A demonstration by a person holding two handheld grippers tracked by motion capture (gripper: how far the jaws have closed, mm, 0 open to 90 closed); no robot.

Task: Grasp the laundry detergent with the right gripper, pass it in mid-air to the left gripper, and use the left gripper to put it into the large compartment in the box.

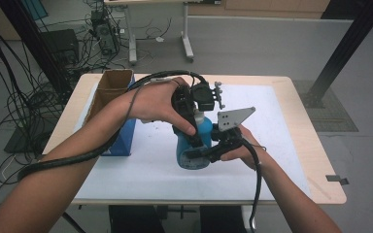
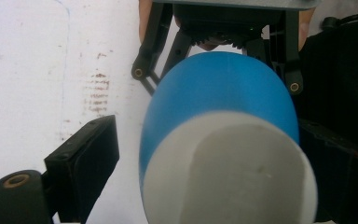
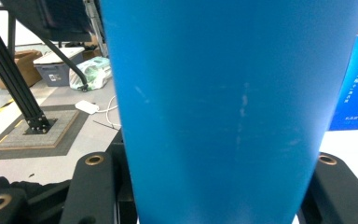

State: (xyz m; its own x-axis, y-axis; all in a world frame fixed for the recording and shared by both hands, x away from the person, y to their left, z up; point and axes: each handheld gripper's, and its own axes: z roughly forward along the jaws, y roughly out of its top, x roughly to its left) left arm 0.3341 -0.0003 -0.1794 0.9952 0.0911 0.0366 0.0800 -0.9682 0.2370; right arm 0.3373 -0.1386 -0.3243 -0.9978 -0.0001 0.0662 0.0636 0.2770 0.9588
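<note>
A blue bottle [image 1: 188, 151] with a white cap [image 2: 228, 177] stands upright on the white mat [image 1: 277, 131] at mid-table. My right gripper [image 1: 210, 153] comes in from the right, shut on the bottle's lower body [image 3: 223, 107], with a jaw pressed against each side. From above, my left gripper [image 1: 197, 110] straddles the cap. Its left finger [image 2: 86, 156] stands clear of the cap with a gap, so it is open. The right gripper's jaws [image 2: 216, 56] are seen beyond the bottle's shoulder [image 2: 214, 88].
An open cardboard box [image 1: 114, 80] and a blue carton [image 1: 126, 138] stand at the table's left edge. The light wooden table [image 1: 320, 160] extends right of the mat. Cables, a black frame post [image 1: 345, 48] and a desk are on the floor behind.
</note>
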